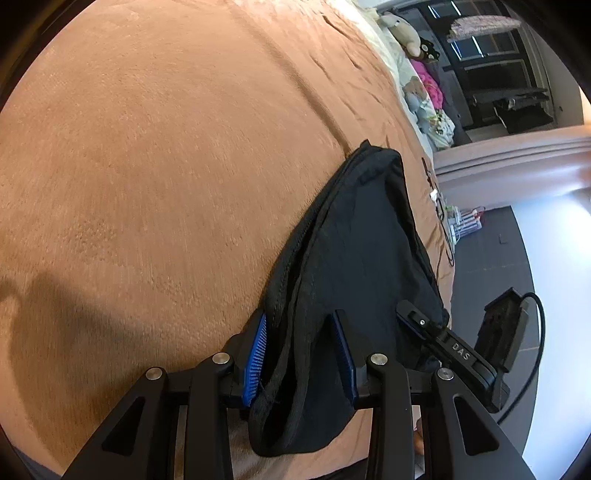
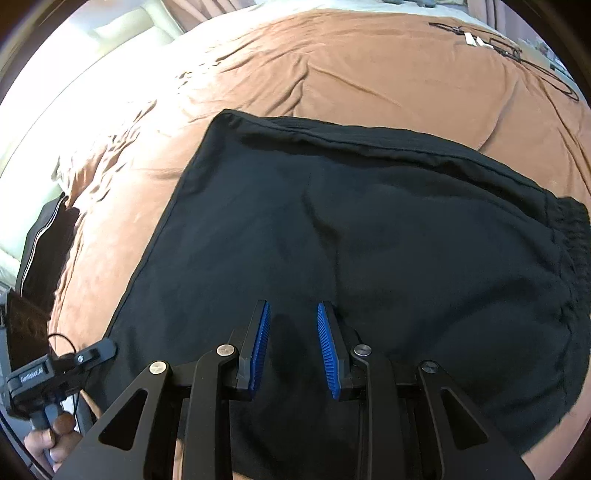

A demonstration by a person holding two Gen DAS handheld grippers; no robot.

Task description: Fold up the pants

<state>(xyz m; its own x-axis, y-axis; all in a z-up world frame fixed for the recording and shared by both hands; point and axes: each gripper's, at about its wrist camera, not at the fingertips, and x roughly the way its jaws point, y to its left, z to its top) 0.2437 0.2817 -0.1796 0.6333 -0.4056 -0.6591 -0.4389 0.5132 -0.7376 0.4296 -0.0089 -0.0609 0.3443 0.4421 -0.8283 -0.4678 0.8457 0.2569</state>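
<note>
Black pants (image 2: pixel 369 221) lie spread on a brown bedspread (image 2: pixel 369 74), with the elastic waistband (image 2: pixel 569 229) at the right. My right gripper (image 2: pixel 293 304) hovers low over the near part of the pants, its blue pads (image 2: pixel 258 347) apart with nothing between them. In the left wrist view a bunched edge of the pants (image 1: pixel 354 240) runs between the blue pads (image 1: pixel 255 358) of my left gripper (image 1: pixel 300 314), which is shut on it. The right gripper's finger (image 1: pixel 421 321) shows beside that fold. The left gripper (image 2: pixel 99 350) and the hand (image 2: pixel 48 435) holding it sit at the pants' lower left corner.
Stuffed toys (image 1: pixel 402 29) and pillows line the bed's far end. A thin black cable (image 2: pixel 517 48) lies on the bedspread at the far right. A black bag (image 2: pixel 44 240) stands beside the bed at the left. Dark floor (image 1: pixel 491 258) lies past the bed's edge.
</note>
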